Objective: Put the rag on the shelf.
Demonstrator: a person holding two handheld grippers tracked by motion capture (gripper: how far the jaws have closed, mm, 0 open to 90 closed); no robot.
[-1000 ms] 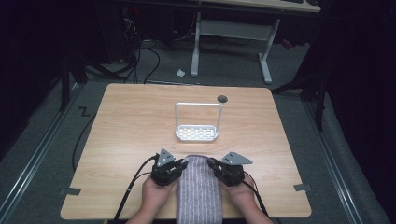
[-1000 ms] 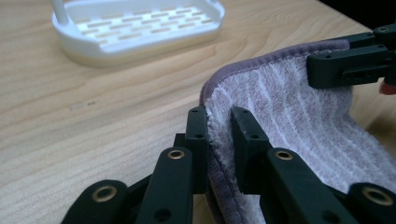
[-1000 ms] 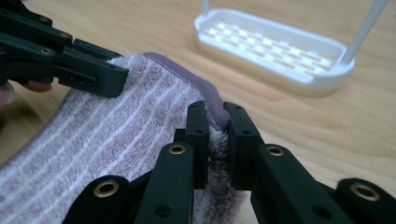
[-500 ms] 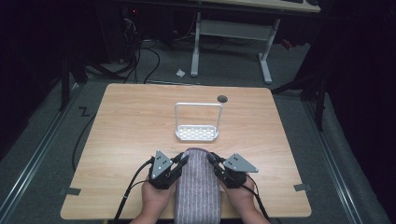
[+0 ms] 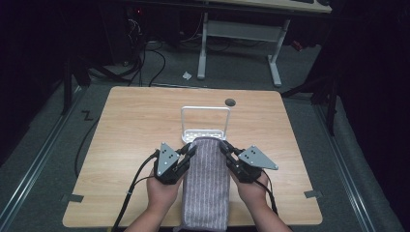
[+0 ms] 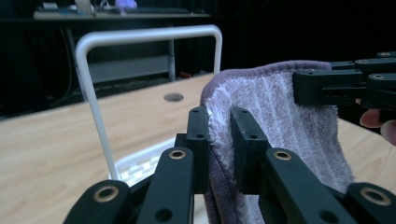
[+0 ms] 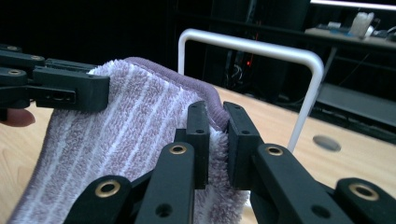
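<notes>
1. Left hand-held gripper (image 5: 189, 151): jaws clamped on towel's (image 5: 207, 183) left far corner.
2. Towel: striped, lifted above table (image 5: 130, 125); near end cut off by frame.
3. Right hand-held gripper (image 5: 225, 147): clamped on right corner.
4. White rack (image 5: 205, 122): just behind, base partly hidden.

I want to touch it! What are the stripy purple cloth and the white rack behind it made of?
The cloth looks like soft terry towelling: fuzzy loops, pale stripes, a stitched hem. The rack looks like metal rod with a smooth white coat, though it could be plastic: thin, glossy, evenly bent corners.
</notes>
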